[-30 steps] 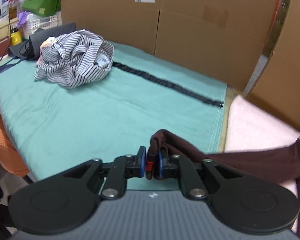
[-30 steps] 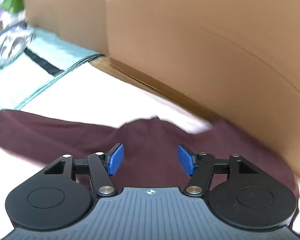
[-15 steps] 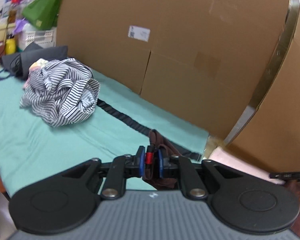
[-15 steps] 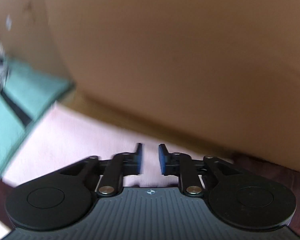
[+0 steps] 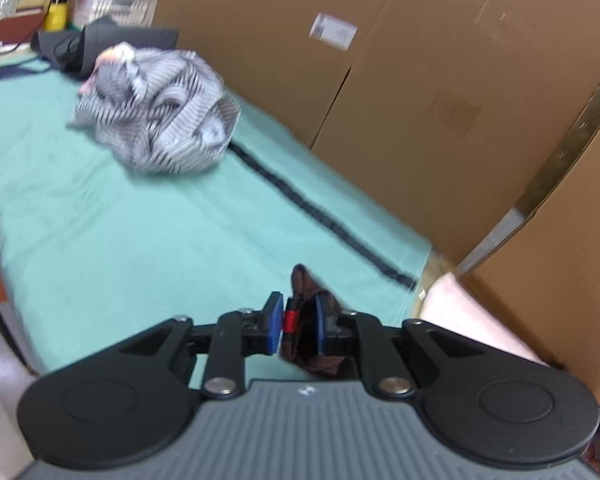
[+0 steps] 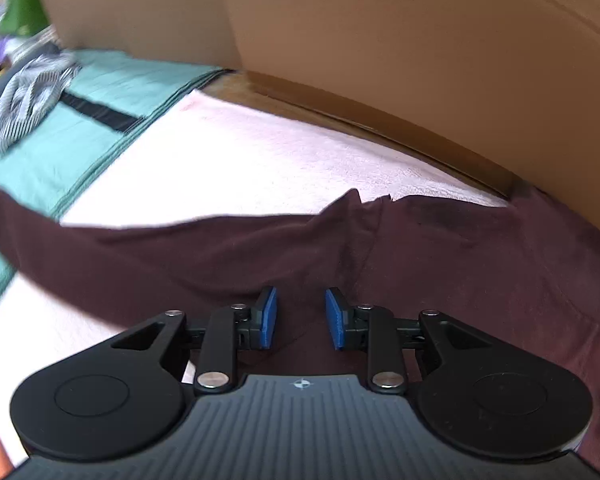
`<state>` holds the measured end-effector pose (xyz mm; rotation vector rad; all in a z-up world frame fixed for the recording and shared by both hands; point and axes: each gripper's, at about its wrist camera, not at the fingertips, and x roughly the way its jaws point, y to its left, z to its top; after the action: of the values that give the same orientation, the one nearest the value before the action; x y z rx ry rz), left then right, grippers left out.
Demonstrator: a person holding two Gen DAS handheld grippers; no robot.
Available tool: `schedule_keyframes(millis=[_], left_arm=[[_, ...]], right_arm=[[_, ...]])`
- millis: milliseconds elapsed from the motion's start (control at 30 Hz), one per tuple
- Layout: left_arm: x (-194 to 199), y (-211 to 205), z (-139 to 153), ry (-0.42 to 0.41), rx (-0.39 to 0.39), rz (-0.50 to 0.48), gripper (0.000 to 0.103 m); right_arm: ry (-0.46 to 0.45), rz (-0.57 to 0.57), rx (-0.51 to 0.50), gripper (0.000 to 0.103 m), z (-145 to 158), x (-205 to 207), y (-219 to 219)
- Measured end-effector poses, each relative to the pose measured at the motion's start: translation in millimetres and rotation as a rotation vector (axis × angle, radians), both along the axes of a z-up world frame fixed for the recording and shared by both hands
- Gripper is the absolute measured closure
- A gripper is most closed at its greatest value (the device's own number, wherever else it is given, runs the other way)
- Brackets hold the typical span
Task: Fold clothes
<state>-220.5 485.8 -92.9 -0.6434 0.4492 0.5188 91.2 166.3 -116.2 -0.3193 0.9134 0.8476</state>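
Cardboard boxes (image 5: 440, 92) back a teal sheet (image 5: 148, 216). Left gripper (image 5: 298, 326) pinches the maroon garment (image 6: 440, 264); right gripper (image 6: 301, 316) hovers part-open above it, empty.

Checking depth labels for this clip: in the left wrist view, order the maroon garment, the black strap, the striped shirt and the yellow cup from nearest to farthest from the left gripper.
1. maroon garment, pinched in the left gripper.
2. black strap, ahead, running diagonally across the green cloth.
3. striped shirt, crumpled, far left.
4. yellow cup, top left, beyond the bed.
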Motion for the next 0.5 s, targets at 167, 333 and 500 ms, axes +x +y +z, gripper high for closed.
schedule_keyframes(millis=[167,333,500], left_arm=[[6,-12,21,-0.033,0.063,-0.066,0.089],[-3,-18,14,0.064,0.093,-0.036,0.06],[-45,-22,2,0.173,0.097,0.05,0.059]], right_arm=[[-0.105,0.262,0.152,0.062,44,-51,24],[-0.293,0.591,0.147,0.044,57,-116,78],[-0.286,0.802,0.131,0.053,38,-164,123]])
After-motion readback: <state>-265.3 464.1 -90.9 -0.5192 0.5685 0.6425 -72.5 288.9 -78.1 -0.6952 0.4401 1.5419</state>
